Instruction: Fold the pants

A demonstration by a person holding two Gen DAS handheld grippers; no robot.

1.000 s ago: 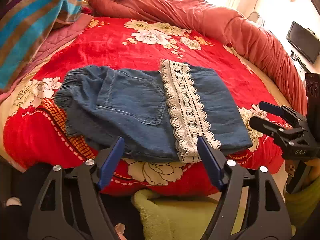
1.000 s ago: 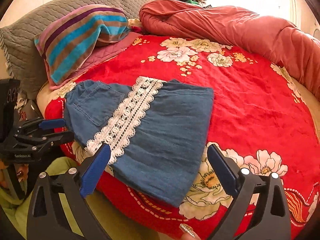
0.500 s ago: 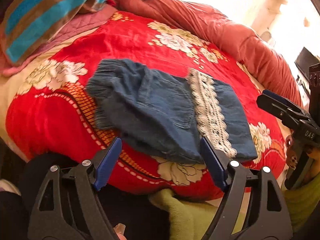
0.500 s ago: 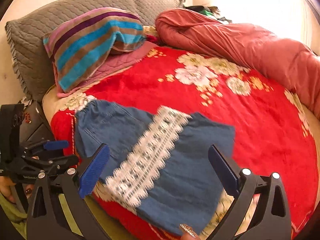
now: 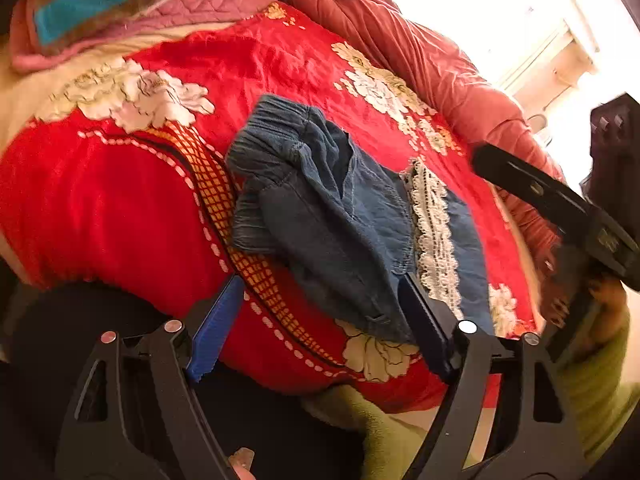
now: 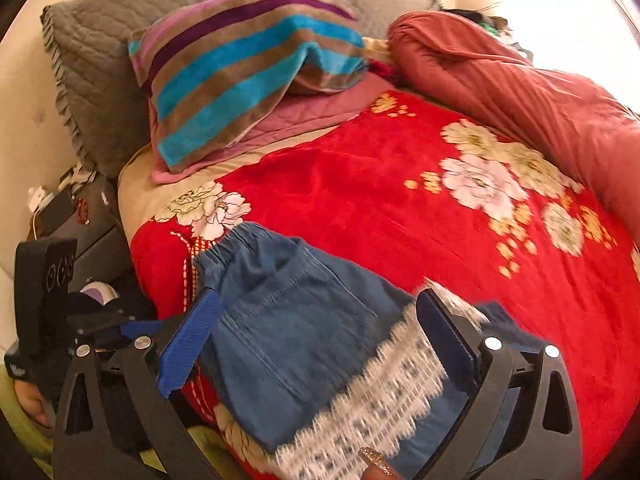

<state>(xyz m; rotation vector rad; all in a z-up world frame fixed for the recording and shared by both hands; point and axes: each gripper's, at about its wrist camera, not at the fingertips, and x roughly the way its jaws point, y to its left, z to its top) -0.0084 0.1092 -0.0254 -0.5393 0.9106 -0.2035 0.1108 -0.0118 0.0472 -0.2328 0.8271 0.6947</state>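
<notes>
Folded denim pants point(image 5: 352, 224) with a white lace band point(image 5: 434, 232) are lying at the near edge of a red floral blanket point(image 5: 120, 208), with open blanket stretching beyond toward a rolled quilt point(image 6: 540, 92) and a striped pillow point(image 6: 240, 64). The left gripper point(image 5: 320, 328) and right gripper point(image 6: 316, 348) are both hovering wide open, holding nothing, at the pants' near edge.

No legible text, label, brand or number anywhere. Only a row of small round markings on the black camera housing point(image 6: 59, 271) of the left gripper, seen in the right wrist view, too small and blurred to read.
</notes>
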